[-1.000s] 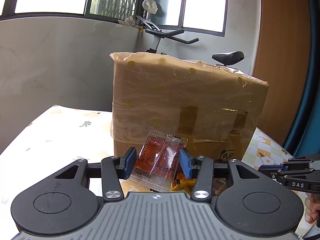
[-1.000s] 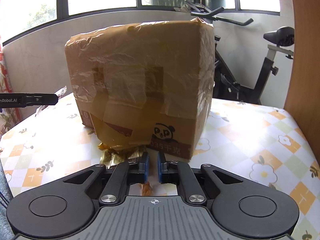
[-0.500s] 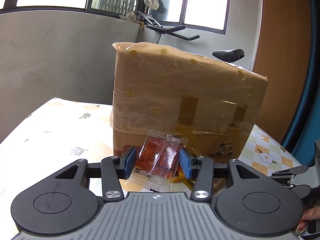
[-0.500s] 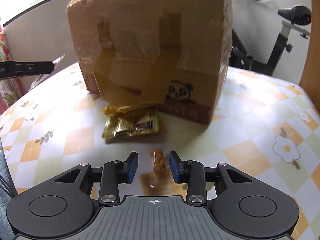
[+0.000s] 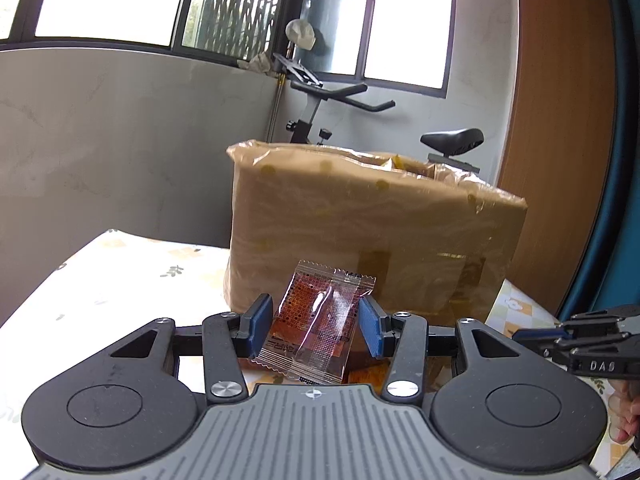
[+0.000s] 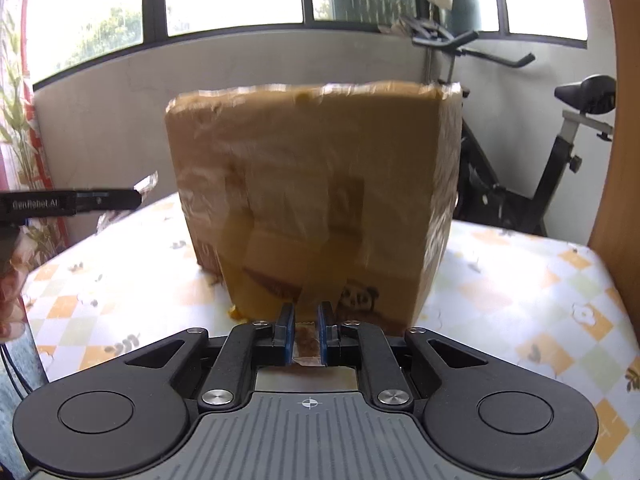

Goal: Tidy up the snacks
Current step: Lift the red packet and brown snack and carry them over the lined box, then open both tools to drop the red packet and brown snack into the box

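I've got the left gripper (image 5: 316, 330) pinching a clear snack packet (image 5: 318, 328) with reddish contents, held up off the table (image 5: 100, 280) just in front of the cardboard box (image 5: 372, 232). The right gripper (image 6: 307, 334) is pressed nearly together on a small brown snack in clear wrap (image 6: 306, 342), low down before the same box. That box, wrapped in shiny tape and plastic, stands squarely ahead of both claws and blocks what lies beyond on the flower-patterned tablecloth (image 6: 520, 280). A bit of yellow wrapper (image 6: 234, 312) peeks out at the box's foot. Behind the box stands an exercise bike (image 6: 520, 152) under the windows (image 5: 112, 0); a wooden panel (image 5: 560, 120) rises to the box's right.
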